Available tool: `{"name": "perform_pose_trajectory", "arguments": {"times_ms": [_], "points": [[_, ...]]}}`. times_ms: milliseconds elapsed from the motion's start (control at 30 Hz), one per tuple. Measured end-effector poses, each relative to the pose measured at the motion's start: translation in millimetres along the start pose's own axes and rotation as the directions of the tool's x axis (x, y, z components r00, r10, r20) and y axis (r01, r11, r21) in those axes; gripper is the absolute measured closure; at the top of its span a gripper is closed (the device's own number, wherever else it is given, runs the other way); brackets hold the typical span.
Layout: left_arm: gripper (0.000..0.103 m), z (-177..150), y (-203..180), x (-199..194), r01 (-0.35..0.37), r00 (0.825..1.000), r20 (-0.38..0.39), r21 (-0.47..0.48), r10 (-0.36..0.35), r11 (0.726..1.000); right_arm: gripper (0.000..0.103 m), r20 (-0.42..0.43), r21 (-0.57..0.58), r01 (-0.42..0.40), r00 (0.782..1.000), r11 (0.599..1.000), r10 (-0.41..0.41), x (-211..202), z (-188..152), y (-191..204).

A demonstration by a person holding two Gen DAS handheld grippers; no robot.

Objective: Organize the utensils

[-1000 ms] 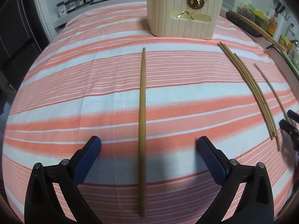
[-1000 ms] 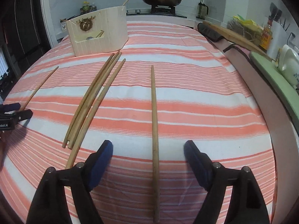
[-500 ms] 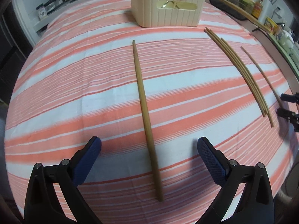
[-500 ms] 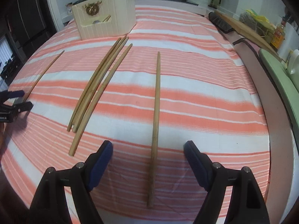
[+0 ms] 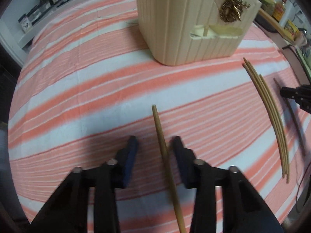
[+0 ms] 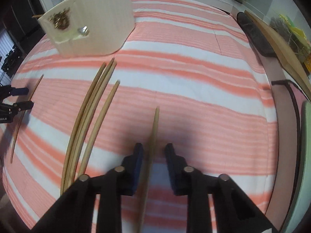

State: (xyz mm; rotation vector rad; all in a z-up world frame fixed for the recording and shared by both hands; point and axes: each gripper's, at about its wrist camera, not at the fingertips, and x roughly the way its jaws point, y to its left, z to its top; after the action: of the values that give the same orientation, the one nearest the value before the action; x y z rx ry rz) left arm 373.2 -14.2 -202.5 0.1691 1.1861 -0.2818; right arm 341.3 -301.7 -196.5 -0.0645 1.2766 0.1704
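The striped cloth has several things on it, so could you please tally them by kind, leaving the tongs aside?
Chopsticks: 5
Cream holder: 1
Total: 6

left tongs [image 5: 154, 145]: angled down, closing | right tongs [image 6: 153, 151]: angled down, closing

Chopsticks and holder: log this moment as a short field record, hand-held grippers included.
left hand-held gripper: jaws closing, left chopstick between them, gap visible
right hand-held gripper: jaws closing, right chopstick between them, gap visible
loose chopsticks: bundled flat on striped cloth, between the two grippers
holder: cream, upright, beyond the chopsticks
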Motion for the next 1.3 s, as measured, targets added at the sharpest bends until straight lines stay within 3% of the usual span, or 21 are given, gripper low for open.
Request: {"name": "perform_pose_trajectory", "arguments": {"times_ms": [33, 133, 233, 433, 667, 967, 1133, 1200, 1300], "points": [[0.098, 2, 4, 0, 0.026, 1.000, -0.001, -0.024, -0.026, 0.999, 0.097, 0.021, 0.017, -0.013, 1.000, 1.000, 0.013, 0, 6, -1], [0.099, -3, 15, -17, 0.052, 0.997, 0.061, -0.076, -0.047, 0.996, 0.097, 0.124, 0.057, -0.075, 0.990, 0.996, 0.067, -19, 12, 1], [0.099, -19, 22, -59, 0.124, 0.978, 0.181, -0.091, -0.106, 0.988, 0.097, 0.266, 0.058, -0.144, 0.956, 0.988, 0.124, -67, 4, 7], [0.099, -45, 13, -152, 0.221, 0.900, 0.395, -0.049, -0.184, 0.974, 0.097, 0.467, -0.010, -0.197, 0.866, 0.980, 0.179, -161, -19, 28], [0.099, -46, 8, -216, 0.279, 0.814, 0.537, -0.027, -0.222, 0.960, 0.097, 0.577, -0.041, -0.169, 0.800, 0.985, 0.162, -209, -24, 43], [0.099, 9, 16, -287, 0.275, 0.717, 0.666, 0.005, -0.209, 0.961, 0.097, 0.660, -0.064, -0.111, 0.741, 0.992, 0.125, -252, 25, 45], [0.099, 57, 11, -315, 0.209, 0.652, 0.746, -0.003, -0.137, 0.978, 0.097, 0.719, -0.078, -0.080, 0.686, 0.994, 0.112, -279, 66, 48], [0.099, 76, 9, -313, 0.192, 0.643, 0.757, -0.013, -0.115, 0.981, 0.097, 0.740, -0.083, -0.075, 0.663, 0.994, 0.112, -283, 82, 52], [0.099, 105, 8, -292, 0.190, 0.666, 0.739, -0.033, -0.104, 0.981, 0.097, 0.749, -0.086, -0.082, 0.652, 0.993, 0.119, -275, 108, 57]]}}
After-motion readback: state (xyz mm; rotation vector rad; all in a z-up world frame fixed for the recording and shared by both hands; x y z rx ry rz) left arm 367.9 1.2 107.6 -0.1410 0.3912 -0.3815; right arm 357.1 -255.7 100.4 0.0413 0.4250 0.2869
